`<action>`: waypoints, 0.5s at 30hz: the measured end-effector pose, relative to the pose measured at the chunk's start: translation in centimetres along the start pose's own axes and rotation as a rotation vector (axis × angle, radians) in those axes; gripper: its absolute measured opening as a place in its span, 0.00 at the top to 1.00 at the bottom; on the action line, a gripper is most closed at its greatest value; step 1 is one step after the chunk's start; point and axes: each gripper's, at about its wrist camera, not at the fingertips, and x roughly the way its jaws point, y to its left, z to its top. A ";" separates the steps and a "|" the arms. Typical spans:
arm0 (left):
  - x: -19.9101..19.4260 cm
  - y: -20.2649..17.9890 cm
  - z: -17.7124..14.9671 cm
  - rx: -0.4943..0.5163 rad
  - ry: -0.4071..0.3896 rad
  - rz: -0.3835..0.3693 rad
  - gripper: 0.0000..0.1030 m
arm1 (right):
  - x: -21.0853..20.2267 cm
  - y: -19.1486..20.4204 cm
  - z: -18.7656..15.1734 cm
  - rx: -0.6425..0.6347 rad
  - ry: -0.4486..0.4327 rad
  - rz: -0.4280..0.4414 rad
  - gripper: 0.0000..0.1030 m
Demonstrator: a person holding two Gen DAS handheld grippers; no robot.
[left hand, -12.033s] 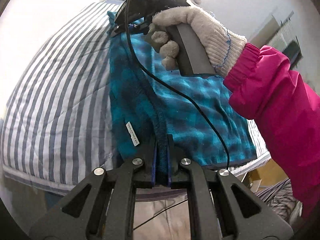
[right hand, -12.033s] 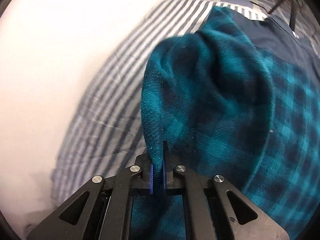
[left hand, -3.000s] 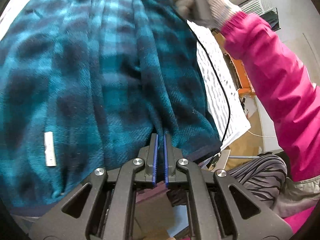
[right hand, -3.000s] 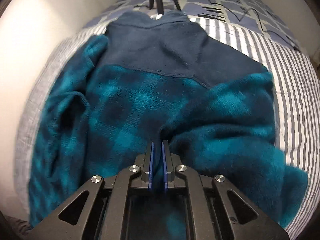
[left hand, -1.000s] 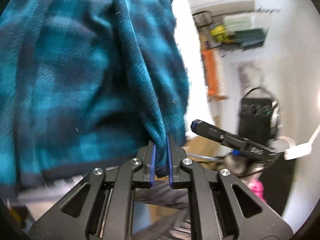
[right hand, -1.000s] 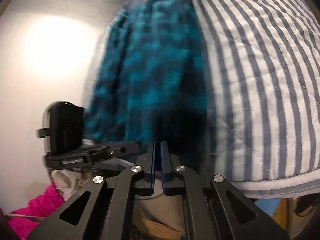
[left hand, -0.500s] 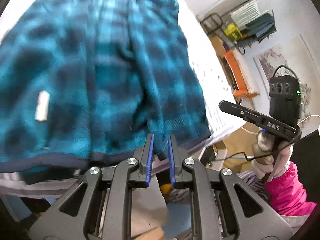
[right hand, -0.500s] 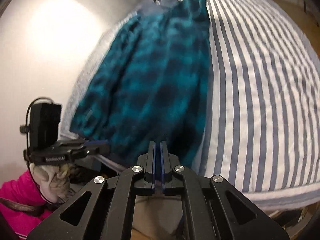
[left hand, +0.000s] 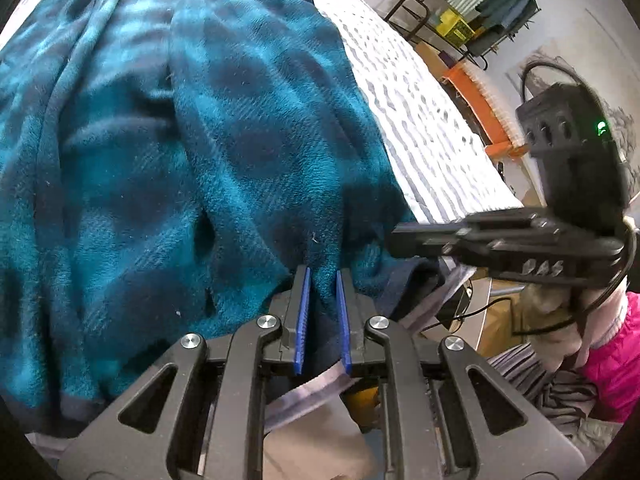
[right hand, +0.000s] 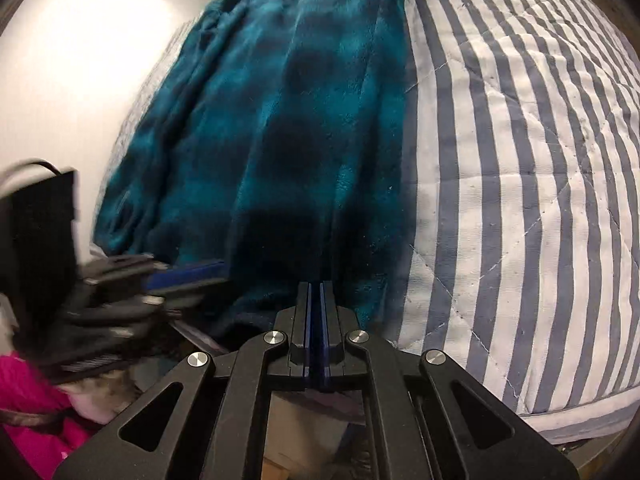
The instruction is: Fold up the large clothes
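A teal and navy plaid fleece garment (left hand: 180,120) lies lengthwise on the striped bed, its navy hem at the near edge; it also shows in the right wrist view (right hand: 288,128). My left gripper (left hand: 321,280) is open, its blue pads (left hand: 301,320) a little apart around the hem fabric. My right gripper (right hand: 316,292) is shut with its tip at the hem near the garment's right corner; whether it pinches cloth is unclear. The right gripper also shows side-on in the left wrist view (left hand: 412,236), and the left one, blurred, in the right wrist view (right hand: 192,276).
The bed has a blue and white striped quilt (right hand: 520,160) with its edge close below me. A white wall (right hand: 80,60) runs along the bed's left side. An orange crate (left hand: 480,96) and a metal rack (left hand: 480,20) stand beyond the bed's right side.
The left gripper, shut on the hem a second ago, has opened. Both grippers have come closer to the hem at the bed's near edge. The right gripper stays shut.
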 end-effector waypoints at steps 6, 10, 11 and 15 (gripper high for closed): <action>-2.7 -2.8 0.6 0.013 -0.066 -0.010 0.52 | -6.1 -0.5 -0.3 -0.043 -0.207 -0.061 0.92; -1.4 -6.5 0.9 0.101 -0.053 0.040 0.42 | -9.0 -3.0 0.5 0.042 -0.334 -0.071 0.78; -0.5 -7.1 1.0 0.109 -0.034 0.060 0.42 | -9.6 -3.7 0.6 0.067 -0.352 -0.073 0.77; 2.9 -8.1 0.9 0.132 0.034 0.167 0.42 | -10.8 -6.4 0.6 0.176 -0.391 -0.067 0.77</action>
